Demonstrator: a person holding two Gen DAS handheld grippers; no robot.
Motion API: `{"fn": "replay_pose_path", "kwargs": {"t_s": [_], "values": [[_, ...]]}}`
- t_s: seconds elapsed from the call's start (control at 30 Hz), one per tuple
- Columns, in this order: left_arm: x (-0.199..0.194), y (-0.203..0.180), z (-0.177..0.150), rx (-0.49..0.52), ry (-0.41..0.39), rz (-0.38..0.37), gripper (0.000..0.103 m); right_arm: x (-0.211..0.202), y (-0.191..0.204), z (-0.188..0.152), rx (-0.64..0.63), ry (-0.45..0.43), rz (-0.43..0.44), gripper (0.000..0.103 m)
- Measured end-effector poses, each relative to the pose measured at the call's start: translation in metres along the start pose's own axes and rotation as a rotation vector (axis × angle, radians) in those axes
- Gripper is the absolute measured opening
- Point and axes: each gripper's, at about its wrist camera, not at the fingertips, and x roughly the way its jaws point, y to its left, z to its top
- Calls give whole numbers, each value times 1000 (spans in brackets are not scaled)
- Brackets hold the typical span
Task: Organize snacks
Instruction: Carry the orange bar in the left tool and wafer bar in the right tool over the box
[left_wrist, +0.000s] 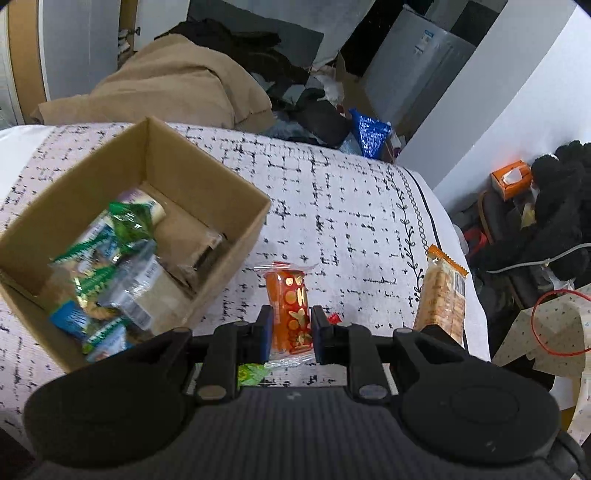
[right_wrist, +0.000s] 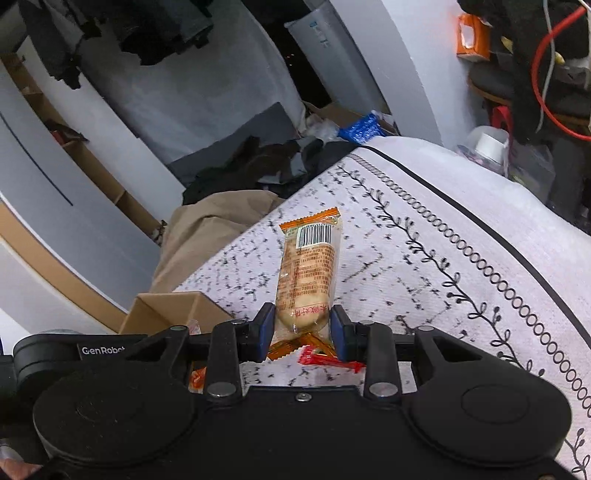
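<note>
- Holding one snack in each gripper, we have the left gripper (left_wrist: 289, 334) clamped on the red snack pack (left_wrist: 291, 309), its long axis pointing straight ahead.
- The cardboard box (left_wrist: 207, 173) sits forward-left of it, nearer this hand.
- Our right gripper (right_wrist: 303, 330) is clamped on the orange biscuit pack (right_wrist: 308, 269).
</note>
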Motion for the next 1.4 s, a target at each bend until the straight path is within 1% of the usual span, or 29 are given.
{"fn": "replay_pose_path", "kwargs": {"t_s": [0.23, 0.53, 0.87, 1.17, 1.4], "values": [[-15, 16, 6, -15, -23, 10, 21, -8, 21, -1, -32, -23, 34, 32], [-29, 36, 14, -37, -46, 23, 21, -7, 45, -7, -65, -44, 64, 32], [-34, 66, 26, -83, -61, 43, 21, -6, 66, -15, -57, -71, 122, 32], [-24, 92, 37, -121, -54, 60, 21, 9, 95, -33, -105, -46, 197, 32], [-14, 110, 50, -147, -49, 64, 21, 23, 106, -40, -132, -13, 216, 32]]}}
